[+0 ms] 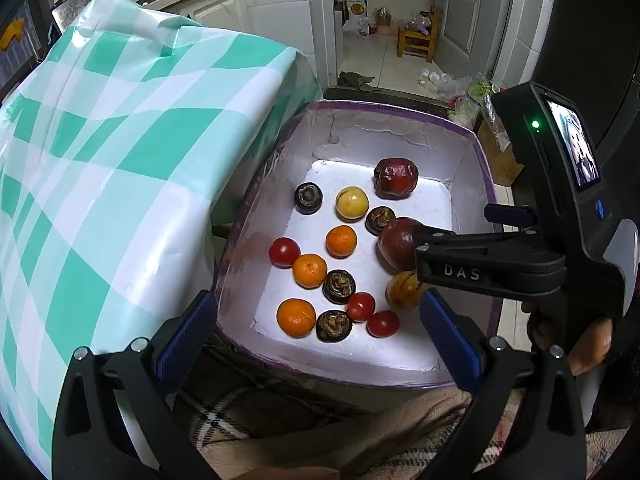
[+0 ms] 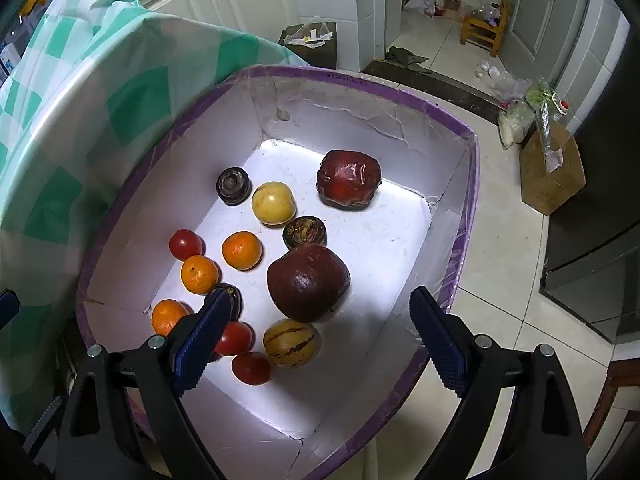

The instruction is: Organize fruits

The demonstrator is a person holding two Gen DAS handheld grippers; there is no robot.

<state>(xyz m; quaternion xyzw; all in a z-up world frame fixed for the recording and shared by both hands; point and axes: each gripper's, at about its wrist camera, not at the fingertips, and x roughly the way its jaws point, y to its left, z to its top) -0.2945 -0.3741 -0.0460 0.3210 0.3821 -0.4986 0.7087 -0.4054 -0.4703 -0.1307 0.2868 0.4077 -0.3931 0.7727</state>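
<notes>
A white box with a purple rim (image 1: 400, 110) (image 2: 360, 80) holds several fruits: two dark red pomegranates (image 2: 308, 282) (image 2: 348, 178), three oranges (image 2: 241, 250), three red tomatoes (image 2: 185, 243), dark mangosteens (image 2: 233, 185), a yellow fruit (image 2: 273, 203) and a striped yellow melon (image 2: 292, 342). My right gripper (image 2: 316, 344) is open and empty, hanging over the near pomegranate and striped melon. In the left wrist view the right gripper (image 1: 420, 248) reaches in from the right. My left gripper (image 1: 316, 340) is open and empty above the box's near edge.
A table with a green-and-white checked cloth (image 1: 120, 140) stands left of the box. A plaid blanket (image 1: 280, 420) lies under the box's near side. Tiled floor, a cardboard box (image 2: 552, 176), bags and a small wooden chair (image 2: 484, 28) are beyond.
</notes>
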